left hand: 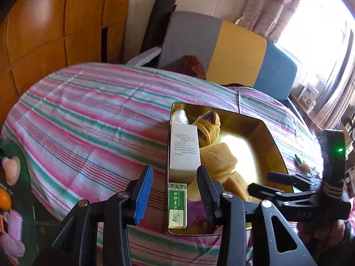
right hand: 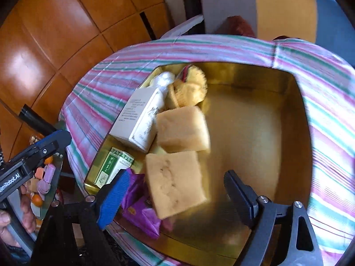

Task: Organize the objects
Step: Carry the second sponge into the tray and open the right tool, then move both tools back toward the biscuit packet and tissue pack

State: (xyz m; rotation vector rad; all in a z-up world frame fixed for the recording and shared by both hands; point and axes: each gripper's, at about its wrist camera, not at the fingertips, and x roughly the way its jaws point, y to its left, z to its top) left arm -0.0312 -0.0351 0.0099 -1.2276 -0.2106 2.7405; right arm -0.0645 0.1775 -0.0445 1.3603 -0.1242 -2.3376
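Observation:
A shiny gold tray (right hand: 295, 110) lies on the striped bed. Along its left side are a white carton (right hand: 142, 119), a small green box (right hand: 111, 166), a purple packet (right hand: 139, 208), a yellow knitted piece (right hand: 193, 88) and two yellow sponges. The far sponge (right hand: 182, 128) rests against the carton. The near sponge (right hand: 175, 181) is blurred and lies between the wide jaws of my right gripper (right hand: 177, 197), clear of both pads. My left gripper (left hand: 175, 190) hovers open over the tray's near left corner, above the green box (left hand: 177, 206), holding nothing.
The striped sheet (left hand: 88, 110) spreads left of the tray. A wooden wardrobe (left hand: 44, 33) stands behind it, and a grey, yellow and blue sofa (left hand: 221, 44) beyond the bed. A glass side table (right hand: 55, 177) with several small colourful items sits at the lower left.

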